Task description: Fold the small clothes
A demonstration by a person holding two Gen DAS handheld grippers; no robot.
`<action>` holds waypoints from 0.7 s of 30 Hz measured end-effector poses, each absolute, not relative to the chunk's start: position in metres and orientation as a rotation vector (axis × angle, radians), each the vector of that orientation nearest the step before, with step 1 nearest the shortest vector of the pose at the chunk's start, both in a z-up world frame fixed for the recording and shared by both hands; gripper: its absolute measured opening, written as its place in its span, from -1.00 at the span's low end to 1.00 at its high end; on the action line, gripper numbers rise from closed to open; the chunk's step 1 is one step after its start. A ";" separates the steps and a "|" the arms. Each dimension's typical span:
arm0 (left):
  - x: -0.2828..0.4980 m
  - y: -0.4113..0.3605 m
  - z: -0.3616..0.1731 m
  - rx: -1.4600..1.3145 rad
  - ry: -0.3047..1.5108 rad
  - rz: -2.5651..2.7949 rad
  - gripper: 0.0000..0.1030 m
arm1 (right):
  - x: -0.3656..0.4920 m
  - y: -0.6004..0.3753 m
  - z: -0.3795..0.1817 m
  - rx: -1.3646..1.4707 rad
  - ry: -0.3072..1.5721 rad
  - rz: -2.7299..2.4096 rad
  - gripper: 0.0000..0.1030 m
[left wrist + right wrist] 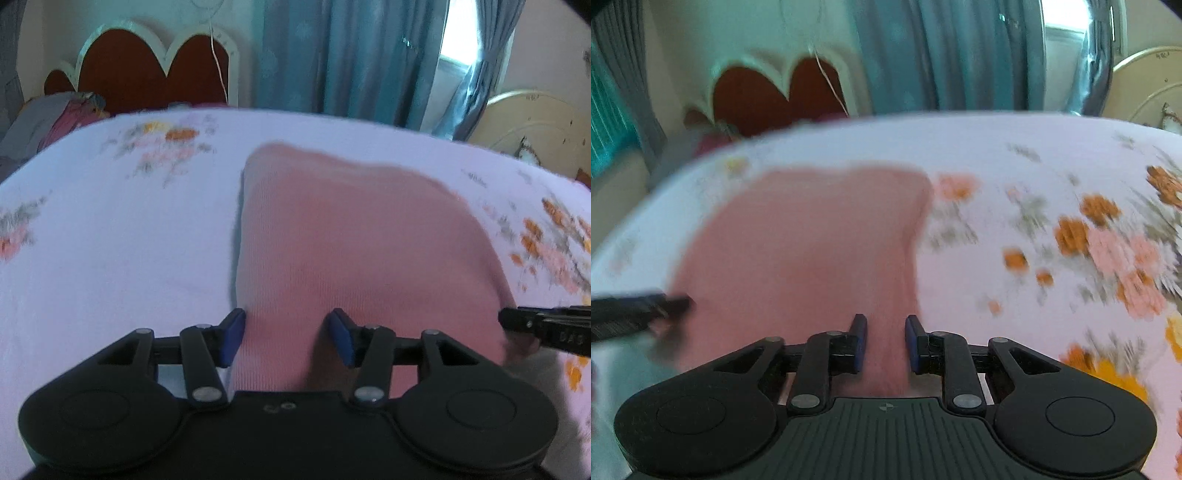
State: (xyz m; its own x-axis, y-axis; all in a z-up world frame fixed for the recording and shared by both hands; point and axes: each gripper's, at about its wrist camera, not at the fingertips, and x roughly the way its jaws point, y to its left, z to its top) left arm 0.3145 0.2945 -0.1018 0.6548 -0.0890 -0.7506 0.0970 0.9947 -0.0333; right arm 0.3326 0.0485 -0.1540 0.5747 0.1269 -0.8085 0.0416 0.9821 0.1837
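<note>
Pink knit garment [351,236] lies spread on a bed covered by a white floral sheet [110,240], its far edge resting flat and its near edge drawn up into both tools. We note the left gripper [287,336] at the garment's near left corner: its blue pads stand partly apart with a band of the pink cloth running between them, and we cannot tell whether they press on it. We note the right gripper [885,341] at the near right corner, its fingers drawn close together and clamped on a narrow gathered strip of the same cloth. Each tool shows in the other's view as a black tip at the frame edge, so the two sit near each other along the same edge. Behind the bed we record a red scalloped headboard [147,70], blue curtains [332,55] and a cream curved panel [535,122]. Both views are blurred.
</note>
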 end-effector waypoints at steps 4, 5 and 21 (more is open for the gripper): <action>0.312 0.292 -0.109 0.031 0.837 -0.089 0.05 | 0.331 0.050 -0.159 0.206 0.936 0.033 -0.51; 0.312 0.293 -0.109 0.025 0.839 -0.087 0.12 | 0.331 0.052 -0.159 0.192 0.931 0.033 -0.51; 0.305 0.276 -0.106 0.055 0.855 -0.012 0.99 | 0.329 0.048 -0.160 0.222 0.934 0.034 -0.50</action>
State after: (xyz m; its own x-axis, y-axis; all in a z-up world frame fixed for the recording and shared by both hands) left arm 0.3053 0.2764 -0.1059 0.6560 0.0113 -0.7547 0.0325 0.9985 0.0433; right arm 0.3293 0.0475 -0.1602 0.5962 0.1251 -0.7931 0.0671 0.9766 0.2045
